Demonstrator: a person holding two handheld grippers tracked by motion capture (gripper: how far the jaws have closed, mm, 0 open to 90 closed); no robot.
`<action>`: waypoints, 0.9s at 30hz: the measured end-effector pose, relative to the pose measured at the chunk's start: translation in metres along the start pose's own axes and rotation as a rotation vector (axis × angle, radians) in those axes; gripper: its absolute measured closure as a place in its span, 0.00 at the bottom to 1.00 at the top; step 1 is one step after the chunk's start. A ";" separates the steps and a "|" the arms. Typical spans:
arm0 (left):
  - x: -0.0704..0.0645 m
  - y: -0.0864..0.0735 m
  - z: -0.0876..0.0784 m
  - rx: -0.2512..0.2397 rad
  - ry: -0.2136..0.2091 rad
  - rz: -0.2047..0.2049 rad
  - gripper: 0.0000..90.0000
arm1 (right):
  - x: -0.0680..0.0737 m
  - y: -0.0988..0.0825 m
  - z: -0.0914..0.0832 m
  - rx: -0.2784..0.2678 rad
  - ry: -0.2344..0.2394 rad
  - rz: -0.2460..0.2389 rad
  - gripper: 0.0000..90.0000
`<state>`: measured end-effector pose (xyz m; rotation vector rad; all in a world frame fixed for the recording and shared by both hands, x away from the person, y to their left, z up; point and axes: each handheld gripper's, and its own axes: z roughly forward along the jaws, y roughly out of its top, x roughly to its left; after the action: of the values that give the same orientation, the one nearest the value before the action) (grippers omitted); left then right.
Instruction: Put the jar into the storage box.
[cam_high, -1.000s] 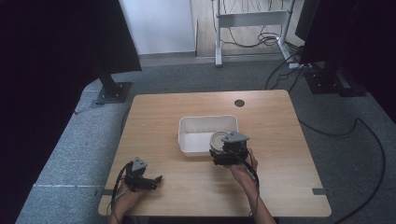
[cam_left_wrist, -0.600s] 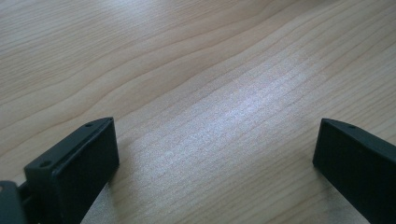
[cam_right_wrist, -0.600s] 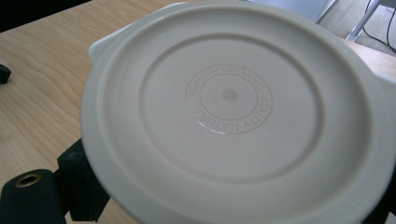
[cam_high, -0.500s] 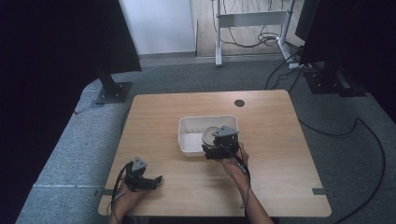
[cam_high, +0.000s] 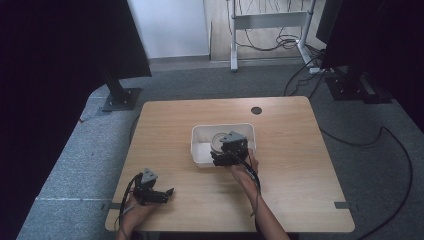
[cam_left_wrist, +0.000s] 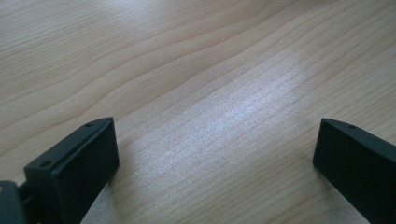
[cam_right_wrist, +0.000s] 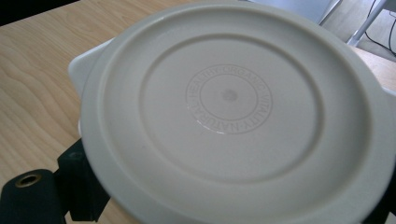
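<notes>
A round cream plate (cam_right_wrist: 229, 116) with embossed lettering on its base is gripped at its near rim by my right gripper (cam_right_wrist: 231, 205). From above, the plate (cam_high: 218, 140) hangs over the right half of a white rectangular bin (cam_high: 200, 150), with the right gripper (cam_high: 226, 155) at the bin's front edge. My left gripper (cam_high: 161, 195) rests near the table's front left, and in its own view the left gripper (cam_left_wrist: 215, 163) is open with bare wood between its jaws.
The wooden table (cam_high: 300, 150) has a round cable hole (cam_high: 256, 110) near its far edge. Dark monitor stands (cam_high: 120, 97) and cables lie on the grey floor beyond. A strip of tape (cam_high: 341, 205) marks the front right of the table.
My right gripper has carried the plate left and away from the person, from beside the bin's front right corner to over the bin. The left gripper has stayed put.
</notes>
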<state>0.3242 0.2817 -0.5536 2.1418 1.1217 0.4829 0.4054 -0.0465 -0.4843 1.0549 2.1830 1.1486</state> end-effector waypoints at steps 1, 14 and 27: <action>0.000 0.000 0.000 0.000 0.000 0.000 0.00 | 0.000 0.000 0.000 0.000 0.000 0.000 0.10; 0.000 0.000 0.000 0.000 0.000 0.000 0.00 | 0.010 0.005 0.029 0.030 -0.008 -0.016 0.10; 0.000 0.000 0.000 0.000 0.000 0.001 0.00 | 0.020 0.001 0.048 0.062 -0.019 -0.020 0.10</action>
<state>0.3242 0.2817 -0.5536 2.1423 1.1210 0.4826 0.4265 -0.0067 -0.5104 1.0627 2.2219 1.0641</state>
